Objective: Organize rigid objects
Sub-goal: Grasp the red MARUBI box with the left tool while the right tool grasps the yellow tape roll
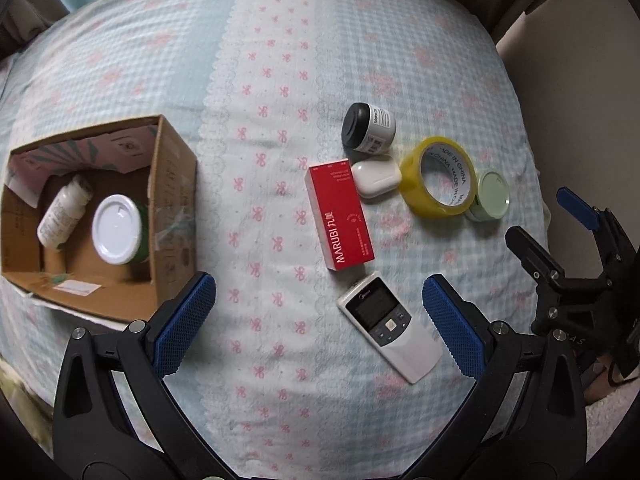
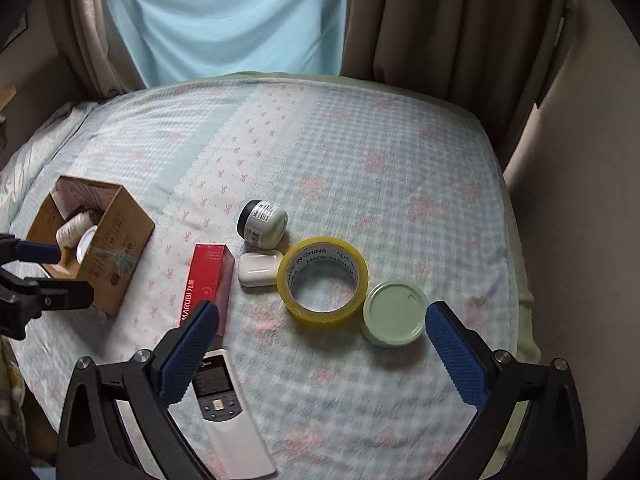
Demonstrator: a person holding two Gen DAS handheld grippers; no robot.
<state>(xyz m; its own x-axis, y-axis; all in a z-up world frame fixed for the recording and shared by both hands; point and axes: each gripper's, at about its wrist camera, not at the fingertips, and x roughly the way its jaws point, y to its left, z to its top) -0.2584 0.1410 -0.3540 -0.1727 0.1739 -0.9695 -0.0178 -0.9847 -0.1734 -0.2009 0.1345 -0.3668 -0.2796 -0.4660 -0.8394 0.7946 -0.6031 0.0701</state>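
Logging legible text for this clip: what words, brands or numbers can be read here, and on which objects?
"MARUBI" with two Chinese characters: red box, along its side.
"MADE IN CHINA", repeated: inner core of the yellow tape roll.
Black-lidded jar: label and barcode too small to read.
Remote control: logo and button marks too blurred.
White bottle in the cardboard box: print unreadable.
Green-lidded jar, white case: no text visible.

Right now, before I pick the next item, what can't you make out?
- Green-lidded jar: left wrist view, tape roll covers its side.
- Remote control: right wrist view, right tool finger hides its top.
- Cardboard box: right wrist view, wall hides most contents.
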